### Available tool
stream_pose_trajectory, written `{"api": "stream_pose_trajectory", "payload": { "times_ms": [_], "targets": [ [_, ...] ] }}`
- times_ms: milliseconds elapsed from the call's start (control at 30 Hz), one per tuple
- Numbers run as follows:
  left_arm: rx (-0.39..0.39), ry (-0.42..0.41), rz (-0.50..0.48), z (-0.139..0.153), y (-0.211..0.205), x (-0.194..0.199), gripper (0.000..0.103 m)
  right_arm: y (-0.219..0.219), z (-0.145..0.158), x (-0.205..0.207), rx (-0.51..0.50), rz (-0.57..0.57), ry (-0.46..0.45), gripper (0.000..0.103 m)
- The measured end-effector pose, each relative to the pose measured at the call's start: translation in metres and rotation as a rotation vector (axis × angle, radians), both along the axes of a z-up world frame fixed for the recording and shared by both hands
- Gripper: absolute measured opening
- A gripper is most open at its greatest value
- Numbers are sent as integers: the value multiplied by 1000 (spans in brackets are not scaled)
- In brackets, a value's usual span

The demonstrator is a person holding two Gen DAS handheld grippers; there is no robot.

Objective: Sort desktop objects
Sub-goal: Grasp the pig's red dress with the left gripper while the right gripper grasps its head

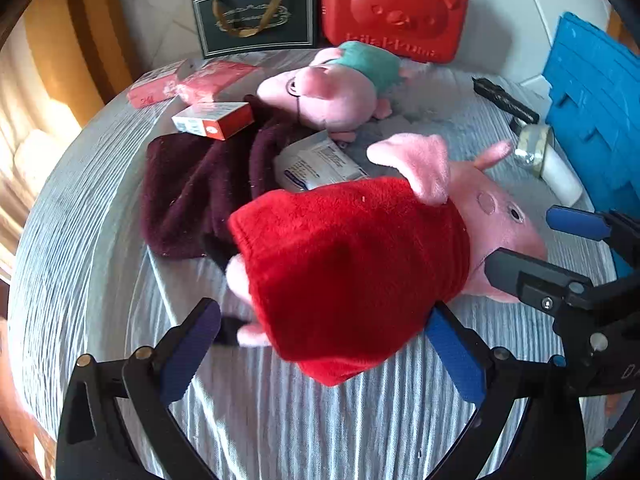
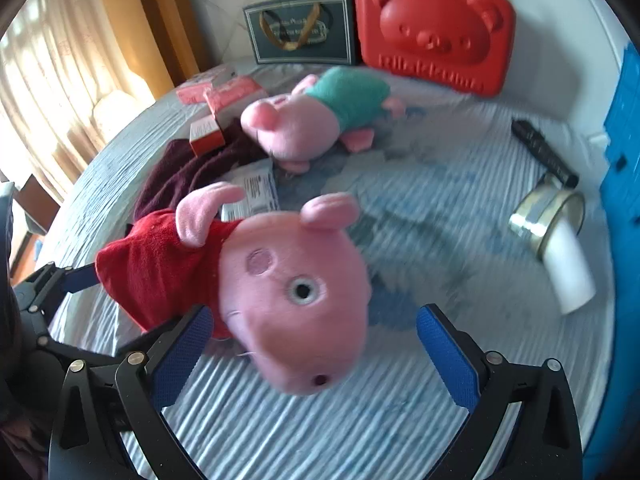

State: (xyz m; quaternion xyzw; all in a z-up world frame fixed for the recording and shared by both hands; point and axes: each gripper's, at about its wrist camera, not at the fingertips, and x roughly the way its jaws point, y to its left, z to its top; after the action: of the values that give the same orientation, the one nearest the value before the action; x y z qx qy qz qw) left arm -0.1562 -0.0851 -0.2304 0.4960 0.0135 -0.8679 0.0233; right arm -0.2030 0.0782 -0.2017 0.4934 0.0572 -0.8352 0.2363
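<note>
In the left wrist view I see my left gripper (image 1: 320, 344) at the bottom of the frame, its fingers wide apart on both sides of the red-dressed pig (image 1: 360, 272). The red dress fills the centre of the frame and lies between the blue pads; I cannot tell if the pads touch it. At the right edge my right gripper (image 1: 536, 240) comes in, fingers spread around the pig's snout. Behind the pig, a dark towel (image 1: 192, 192) lies in the centre left, with a white box (image 1: 320, 160) just beside it. The second pig (image 1: 332, 92) lies in the upper centre, and the red case (image 1: 396, 8) stands at the top.

In the right wrist view my right gripper (image 2: 316, 348) is wide open at the bottom, and the pig's head (image 2: 296, 304) lies between the fingers on the striped cloth (image 2: 320, 420). My left gripper (image 2: 76, 276) shows at the left edge by the dress. A tape roll (image 2: 548, 216) lies in the right part.
</note>
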Motion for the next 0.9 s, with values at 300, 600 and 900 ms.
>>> {"api": "stream_pose_trajectory", "payload": {
  "times_ms": [300,600,900],
  "targets": [
    [5,-15,-84,-16,16,-9,94,4,-20,-6,-18,-8,-78,75],
    [-23,40,-90,-1,23,1,81,9,-2,5,-4,6,-18,21],
    [-59,-26,-61,-18,14,1,81,19,-8,6,-25,3,-56,78]
  ]
}}
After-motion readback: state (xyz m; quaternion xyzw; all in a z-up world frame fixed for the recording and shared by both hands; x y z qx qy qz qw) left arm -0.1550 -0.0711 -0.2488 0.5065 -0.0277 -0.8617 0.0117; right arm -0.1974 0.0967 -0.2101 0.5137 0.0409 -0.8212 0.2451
